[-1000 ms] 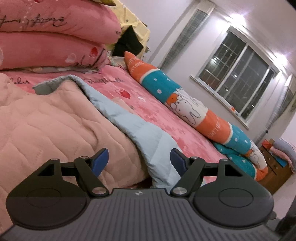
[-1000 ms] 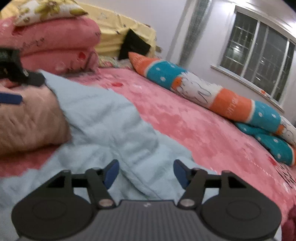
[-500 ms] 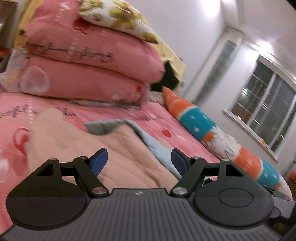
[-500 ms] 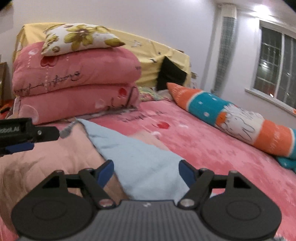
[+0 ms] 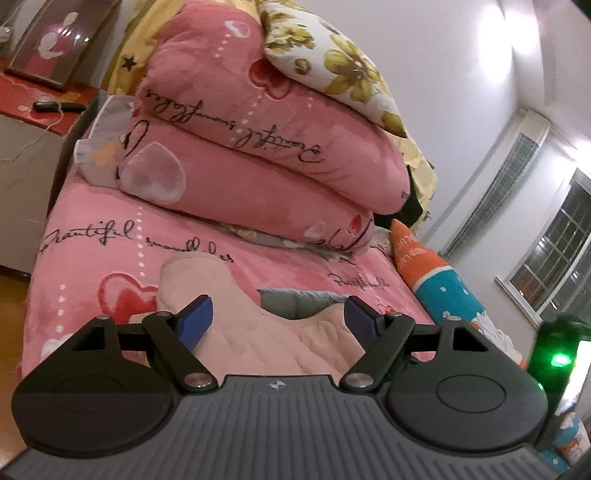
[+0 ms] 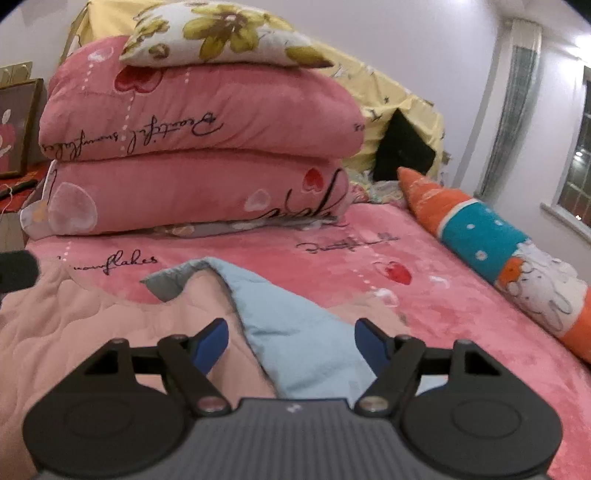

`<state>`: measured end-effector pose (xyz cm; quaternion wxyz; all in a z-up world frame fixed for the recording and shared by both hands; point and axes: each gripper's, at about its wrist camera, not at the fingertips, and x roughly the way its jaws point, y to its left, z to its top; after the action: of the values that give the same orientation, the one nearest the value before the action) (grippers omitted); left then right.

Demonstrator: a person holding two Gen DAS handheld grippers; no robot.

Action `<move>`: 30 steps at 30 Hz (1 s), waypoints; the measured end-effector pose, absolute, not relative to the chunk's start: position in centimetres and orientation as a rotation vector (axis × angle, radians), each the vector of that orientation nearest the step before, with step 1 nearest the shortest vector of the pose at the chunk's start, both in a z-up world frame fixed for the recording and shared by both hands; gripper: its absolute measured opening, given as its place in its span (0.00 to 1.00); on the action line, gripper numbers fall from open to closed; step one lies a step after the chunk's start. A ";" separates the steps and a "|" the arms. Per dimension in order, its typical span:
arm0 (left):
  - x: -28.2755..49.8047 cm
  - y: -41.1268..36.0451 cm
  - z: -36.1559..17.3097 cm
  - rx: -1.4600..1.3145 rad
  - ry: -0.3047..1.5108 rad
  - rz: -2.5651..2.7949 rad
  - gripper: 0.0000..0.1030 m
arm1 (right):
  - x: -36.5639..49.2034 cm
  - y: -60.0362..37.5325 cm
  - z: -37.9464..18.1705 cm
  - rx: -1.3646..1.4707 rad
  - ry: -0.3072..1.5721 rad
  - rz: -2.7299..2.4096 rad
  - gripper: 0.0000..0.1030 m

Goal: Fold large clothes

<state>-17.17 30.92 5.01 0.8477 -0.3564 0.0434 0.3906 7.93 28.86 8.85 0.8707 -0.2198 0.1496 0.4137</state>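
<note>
Garment [image 6: 92, 325] shows blue lining [image 6: 295, 332] (right-wrist view only), tongs [image 6: 291, 341] empty.

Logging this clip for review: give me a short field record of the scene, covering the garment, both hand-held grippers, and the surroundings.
surface: bed with pink printed cover
garment: quilted pink garment with light blue lining turned out, lying on the bed
left hand-held gripper: open, over the pink garment, holding nothing
right hand-held gripper: open, over the blue lining, holding nothing
behind: folded pink quilt stack with floral pillow on top
right side: long rabbit bolster
</note>
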 end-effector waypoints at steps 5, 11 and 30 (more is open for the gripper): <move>-17.1 31.4 4.6 -0.771 0.093 0.835 0.93 | 8.9 31.2 8.6 -0.474 0.334 0.862 0.68; -16.7 30.9 4.6 -0.772 0.098 0.830 0.93 | 10.0 33.1 7.7 -0.509 0.366 0.829 0.46; -15.8 30.0 5.1 -0.699 0.092 0.753 0.93 | 10.1 11.7 17.6 0.088 0.226 0.570 0.00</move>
<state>-15.76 30.01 5.12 0.8700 -0.3340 0.0442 0.3599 10.10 11.73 17.57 0.9524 0.0434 0.1113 0.2803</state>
